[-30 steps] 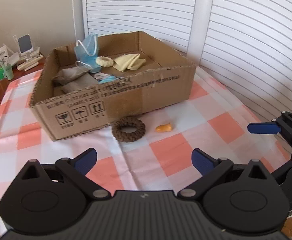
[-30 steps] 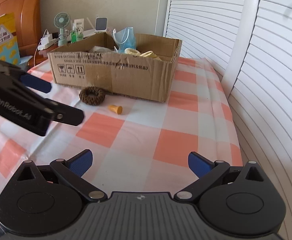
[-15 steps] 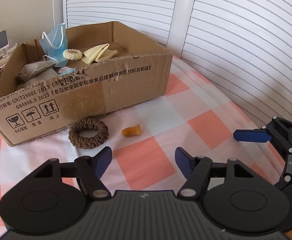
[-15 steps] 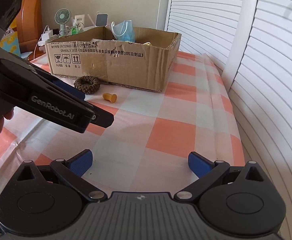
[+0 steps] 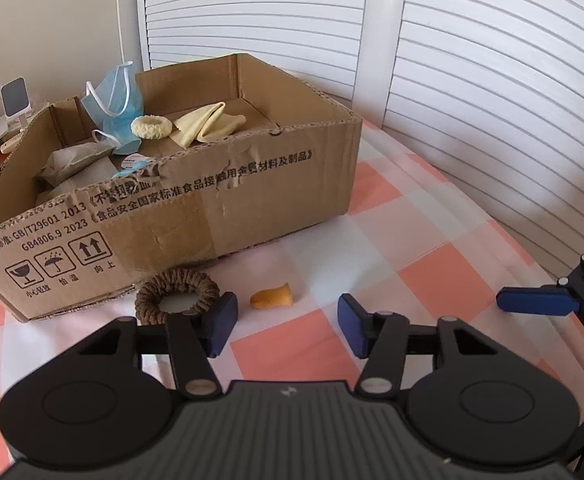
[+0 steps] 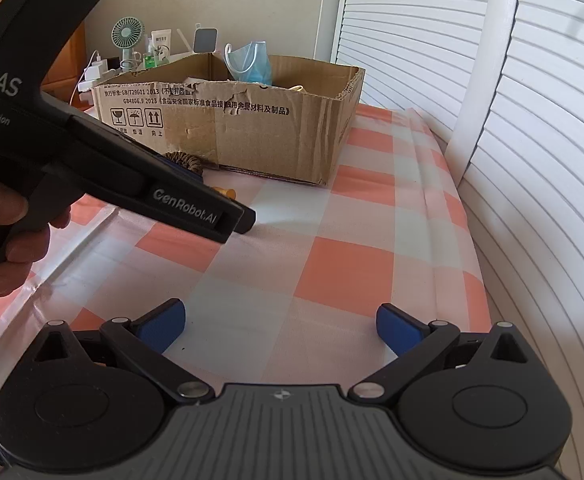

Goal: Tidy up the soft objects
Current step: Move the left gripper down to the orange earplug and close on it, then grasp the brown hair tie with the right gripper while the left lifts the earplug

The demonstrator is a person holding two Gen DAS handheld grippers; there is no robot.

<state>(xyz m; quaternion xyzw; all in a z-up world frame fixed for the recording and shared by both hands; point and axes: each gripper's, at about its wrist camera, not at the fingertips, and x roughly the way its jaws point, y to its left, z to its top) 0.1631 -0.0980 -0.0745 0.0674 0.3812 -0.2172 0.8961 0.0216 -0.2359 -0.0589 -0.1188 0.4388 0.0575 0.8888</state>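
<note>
A small orange foam earplug (image 5: 272, 298) lies on the checked tablecloth in front of the cardboard box (image 5: 228, 204). A brown braided ring (image 5: 175, 295) lies to its left against the box. My left gripper (image 5: 286, 326) is open, low over the cloth, with the earplug just ahead of the gap between its pads. The box holds a blue face mask (image 5: 116, 108), a cream scrunchie (image 5: 151, 128), a yellow cloth (image 5: 212, 124) and grey fabric (image 5: 72, 160). My right gripper (image 6: 280, 326) is open and empty, further back over the cloth; its view shows the left gripper's body (image 6: 132, 184) and the earplug tip (image 6: 224, 192).
White louvred shutters (image 5: 491, 80) run along the right side and behind the box. A small fan (image 6: 126, 40), bottles and a phone stand (image 5: 14, 96) sit on a wooden surface to the left behind the box. The table edge runs near the shutters.
My left gripper has moved forward and down towards the earplug, and its jaws have narrowed. The right gripper has stayed nearly still and open.
</note>
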